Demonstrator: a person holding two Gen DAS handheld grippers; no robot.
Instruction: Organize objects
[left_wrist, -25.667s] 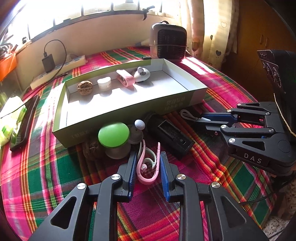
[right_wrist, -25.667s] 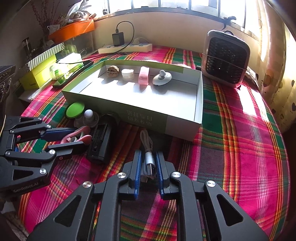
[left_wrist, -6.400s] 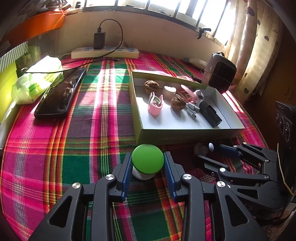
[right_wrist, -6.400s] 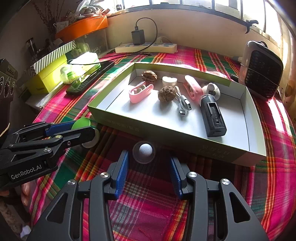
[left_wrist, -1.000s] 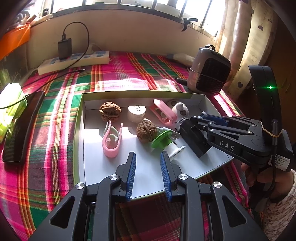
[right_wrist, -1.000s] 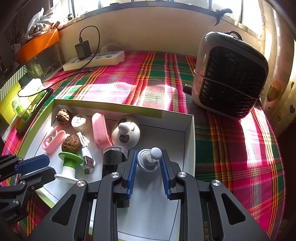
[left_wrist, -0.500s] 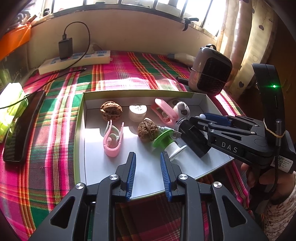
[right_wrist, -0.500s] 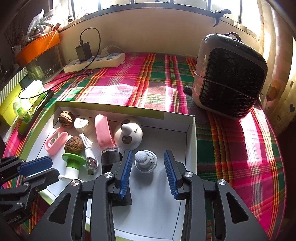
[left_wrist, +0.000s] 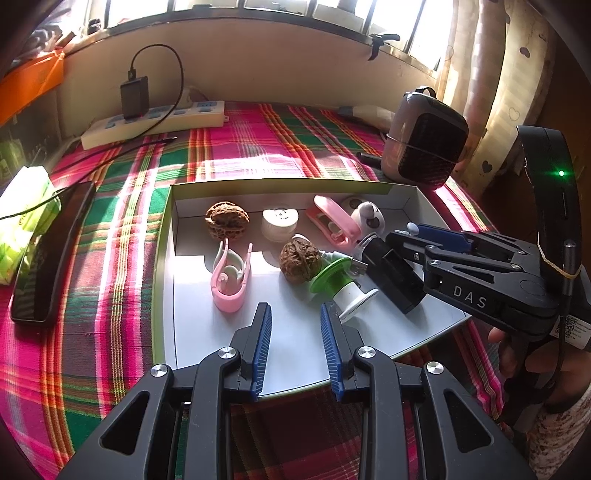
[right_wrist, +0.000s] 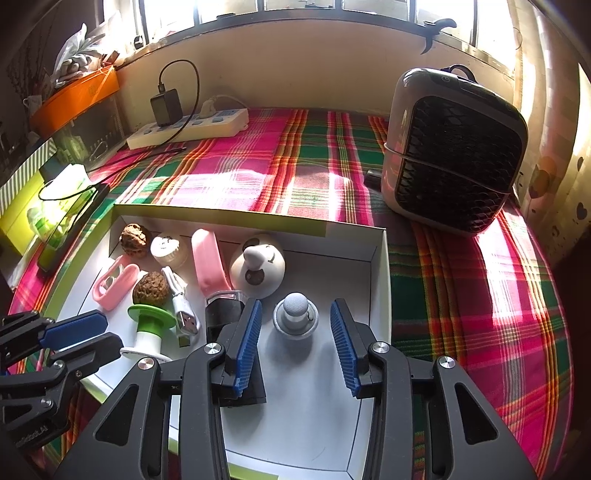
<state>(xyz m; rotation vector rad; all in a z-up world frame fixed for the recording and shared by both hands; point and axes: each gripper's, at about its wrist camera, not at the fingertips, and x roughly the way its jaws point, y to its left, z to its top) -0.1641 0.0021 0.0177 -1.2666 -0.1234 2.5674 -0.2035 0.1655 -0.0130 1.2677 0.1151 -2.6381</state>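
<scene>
- The plaid tablecloth (right_wrist: 295, 173) in pink, green and red covers the whole surface, lit in patches by the sun.
- The shallow box (right_wrist: 380, 266), green outside and white inside, lies on the cloth and holds all the small things.
- A grey heater with a black grille (right_wrist: 454, 155) stands upright on the cloth beyond the box's far right corner.
- A white power strip (right_wrist: 188, 127) with a black charger plugged in lies along the far wall.
- The right gripper (right_wrist: 295, 343) sits low over the right end of the box, jaws apart, gripping nothing.
- The left gripper (left_wrist: 295, 338) hangs over the box's near edge, jaws apart and empty.
- The black rectangular device (left_wrist: 391, 275) lies in the box just left of the right gripper's left finger.
- The green-topped white stopper (left_wrist: 341, 282) lies tipped on its side beside the black device.
- The grey knob (right_wrist: 295, 319) stands on the box floor between the right gripper's open fingers, touching neither.
- Two pink clips (left_wrist: 231, 280), two walnuts (left_wrist: 299, 260), a white cap (left_wrist: 279, 223), a white round toy (right_wrist: 257, 271) and a USB cable (right_wrist: 181, 299) fill the box's left part.
</scene>
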